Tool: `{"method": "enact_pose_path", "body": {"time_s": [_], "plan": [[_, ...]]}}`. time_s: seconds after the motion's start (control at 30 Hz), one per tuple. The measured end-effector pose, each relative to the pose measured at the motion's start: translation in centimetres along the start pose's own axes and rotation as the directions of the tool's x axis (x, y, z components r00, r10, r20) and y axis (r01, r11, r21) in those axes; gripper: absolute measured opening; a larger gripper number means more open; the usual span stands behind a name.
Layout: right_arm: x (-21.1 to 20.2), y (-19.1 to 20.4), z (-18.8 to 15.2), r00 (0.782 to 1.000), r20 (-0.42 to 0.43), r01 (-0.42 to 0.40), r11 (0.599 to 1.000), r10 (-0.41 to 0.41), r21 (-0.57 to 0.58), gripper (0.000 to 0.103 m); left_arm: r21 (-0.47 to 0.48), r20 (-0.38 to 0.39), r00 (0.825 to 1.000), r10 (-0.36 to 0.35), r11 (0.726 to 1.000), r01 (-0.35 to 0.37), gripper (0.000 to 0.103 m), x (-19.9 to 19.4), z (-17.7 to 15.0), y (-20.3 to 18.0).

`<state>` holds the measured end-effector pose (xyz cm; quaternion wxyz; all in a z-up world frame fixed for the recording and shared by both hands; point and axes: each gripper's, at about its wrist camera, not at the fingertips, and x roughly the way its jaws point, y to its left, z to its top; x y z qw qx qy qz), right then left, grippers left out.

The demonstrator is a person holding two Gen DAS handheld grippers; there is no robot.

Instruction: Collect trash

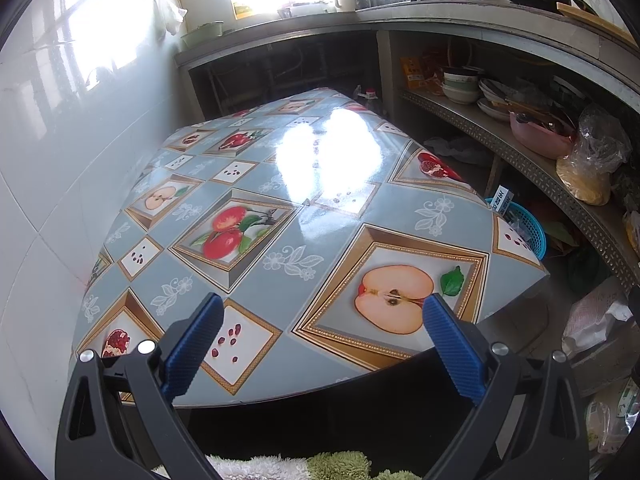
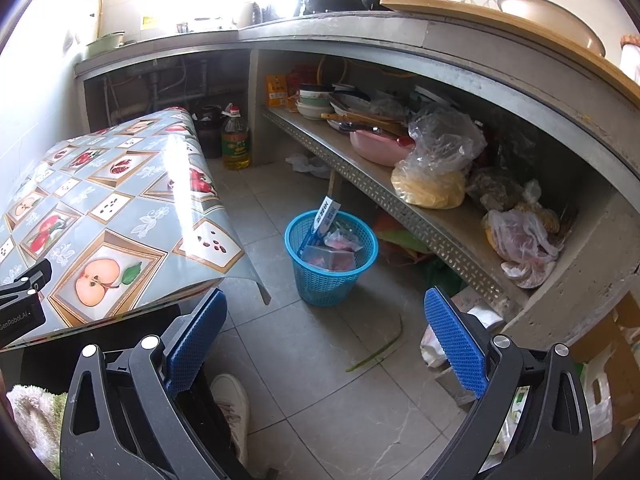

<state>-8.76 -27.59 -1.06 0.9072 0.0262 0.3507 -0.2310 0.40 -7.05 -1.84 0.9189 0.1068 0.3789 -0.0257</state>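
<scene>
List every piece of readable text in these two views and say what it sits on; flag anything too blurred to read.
"GenRobot.AI": on the black body of the left hand-held gripper, at the right wrist view's left edge.
Blue and white card sticking out of the blue basket: printed characters, too small to read.
Oil bottle label: red and green print, blurred.
Orange packet on the shelf: print unreadable.
Nothing else is legible.

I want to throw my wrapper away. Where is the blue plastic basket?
The blue plastic mesh basket stands on the grey tiled floor mid-frame in the right wrist view, between the fruit-patterned table and the low shelf.
</scene>
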Motion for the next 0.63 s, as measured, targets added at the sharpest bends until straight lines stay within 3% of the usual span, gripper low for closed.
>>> {"method": "enact_pose_path", "body": {"time_s": [0.63], "plan": [[0.04, -0.04, -0.02, 1.0, 0.0, -0.001, 1.0, 0.001, -0.001, 0.095, -0.008, -0.016, 1.0, -0.01, 1.0, 0.01, 0.098, 0.14, -0.29, -0.01]]}}
